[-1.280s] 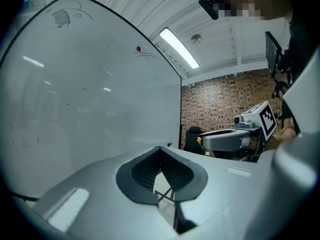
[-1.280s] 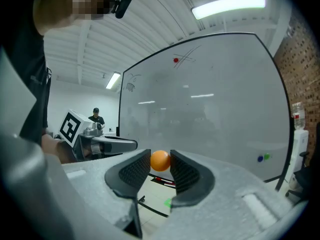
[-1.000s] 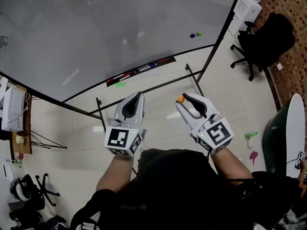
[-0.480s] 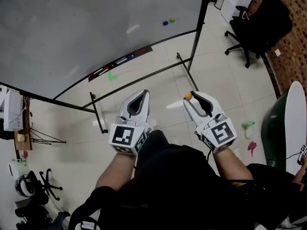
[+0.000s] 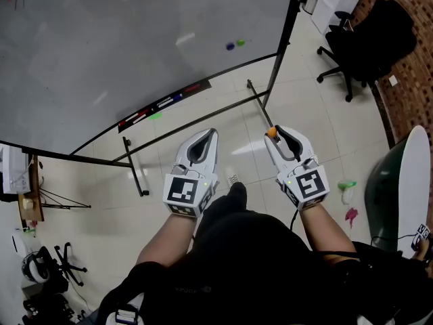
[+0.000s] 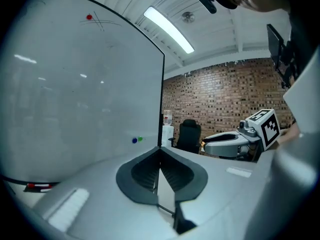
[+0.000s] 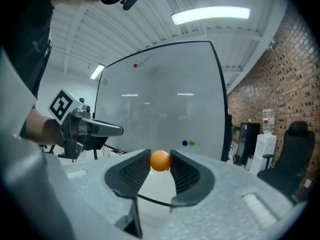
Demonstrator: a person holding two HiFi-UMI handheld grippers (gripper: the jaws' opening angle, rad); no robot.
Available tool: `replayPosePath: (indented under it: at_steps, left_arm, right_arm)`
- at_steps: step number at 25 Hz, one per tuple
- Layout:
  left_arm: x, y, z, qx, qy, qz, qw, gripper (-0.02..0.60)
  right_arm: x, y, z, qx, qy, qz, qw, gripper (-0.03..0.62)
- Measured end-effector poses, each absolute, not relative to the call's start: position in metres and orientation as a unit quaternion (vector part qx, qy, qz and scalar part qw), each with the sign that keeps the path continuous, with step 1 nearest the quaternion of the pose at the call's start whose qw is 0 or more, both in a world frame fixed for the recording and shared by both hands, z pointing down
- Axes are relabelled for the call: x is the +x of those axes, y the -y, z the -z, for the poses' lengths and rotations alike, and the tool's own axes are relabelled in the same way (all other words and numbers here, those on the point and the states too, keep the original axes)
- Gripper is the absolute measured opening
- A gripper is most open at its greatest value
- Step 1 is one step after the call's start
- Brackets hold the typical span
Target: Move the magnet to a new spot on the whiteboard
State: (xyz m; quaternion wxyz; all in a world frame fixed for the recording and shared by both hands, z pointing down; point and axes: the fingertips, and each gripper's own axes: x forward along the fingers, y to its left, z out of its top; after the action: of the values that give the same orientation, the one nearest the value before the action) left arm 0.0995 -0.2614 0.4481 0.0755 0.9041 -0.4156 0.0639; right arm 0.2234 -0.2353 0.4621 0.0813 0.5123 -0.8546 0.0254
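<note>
The magnet [image 7: 160,161], an orange ball, is gripped between the jaw tips of the right gripper [image 5: 275,132], which is held well apart from the whiteboard [image 5: 101,46]. The left gripper [image 6: 160,151] is closed on nothing. Pick-up is judged done. Left to do: the carry to the board and placing on a fresh spot, clear of the blue magnet [image 5: 230,45] and green magnet [image 5: 241,42].

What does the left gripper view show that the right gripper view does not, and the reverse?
Only the left gripper view: the left gripper from behind, jaws together and empty, and the right gripper from the side. Only the right gripper view: that gripper's jaws from behind, shut on the orange magnet, and the left gripper from the side. Both: the whiteboard with a blue magnet, a green magnet and a red magnet, and the brick wall.
</note>
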Motion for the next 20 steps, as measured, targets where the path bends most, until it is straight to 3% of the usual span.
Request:
replayPosePath:
  at_steps: [10, 20]
  left_arm:
    - [0.101, 0.368, -0.449, 0.905, 0.419, -0.032, 0.062, 0.017]
    - [0.114, 0.4, -0.461, 0.893, 0.444, -0.041, 0.066, 0.017]
  right_arm:
    - [0.246, 0.364, -0.472, 0.54, 0.832, 0.03, 0.125, 0.109]
    - [0.259, 0.448, -0.48, 0.537, 0.829, 0.079, 0.138, 0.109]
